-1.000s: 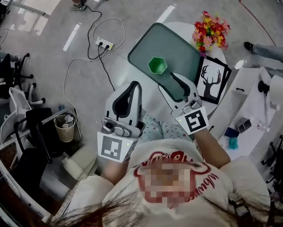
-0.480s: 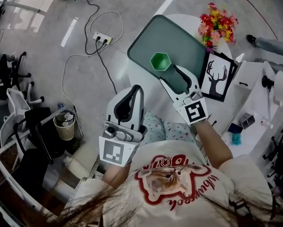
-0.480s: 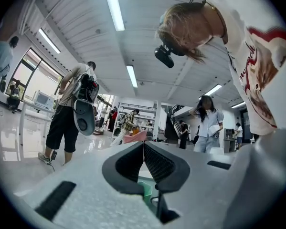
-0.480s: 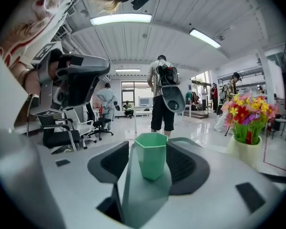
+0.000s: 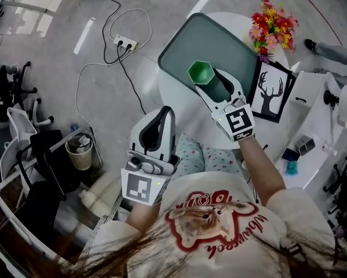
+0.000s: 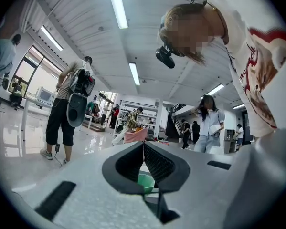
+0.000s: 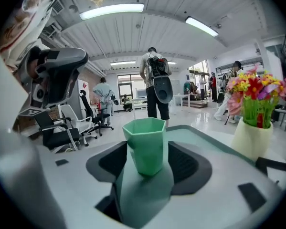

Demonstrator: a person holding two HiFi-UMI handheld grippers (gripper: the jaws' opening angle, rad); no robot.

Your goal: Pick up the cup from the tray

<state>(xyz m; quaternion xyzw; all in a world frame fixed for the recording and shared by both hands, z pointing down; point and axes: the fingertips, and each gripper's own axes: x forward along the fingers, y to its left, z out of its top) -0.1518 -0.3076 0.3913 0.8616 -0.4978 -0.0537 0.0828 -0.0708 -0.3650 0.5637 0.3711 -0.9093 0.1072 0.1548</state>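
A green hexagonal cup stands upright on the dark green tray, which lies on a round white table. My right gripper reaches over the tray's near edge. Its jaws have just been opening and now stand open. In the right gripper view the cup stands between the pads, with a little space on each side. My left gripper hangs short of the table with its jaws shut and nothing held. In the left gripper view a bit of the cup shows below the jaws.
A vase of bright flowers and a framed deer picture stand just right of the tray. A power strip with cables lies on the floor to the left, near a waste basket and office chairs. People stand in the background.
My right gripper has moved forward over the tray until the cup stands between its jaws, and the jaws have spread wider. The left gripper has sunk slightly and stays shut.
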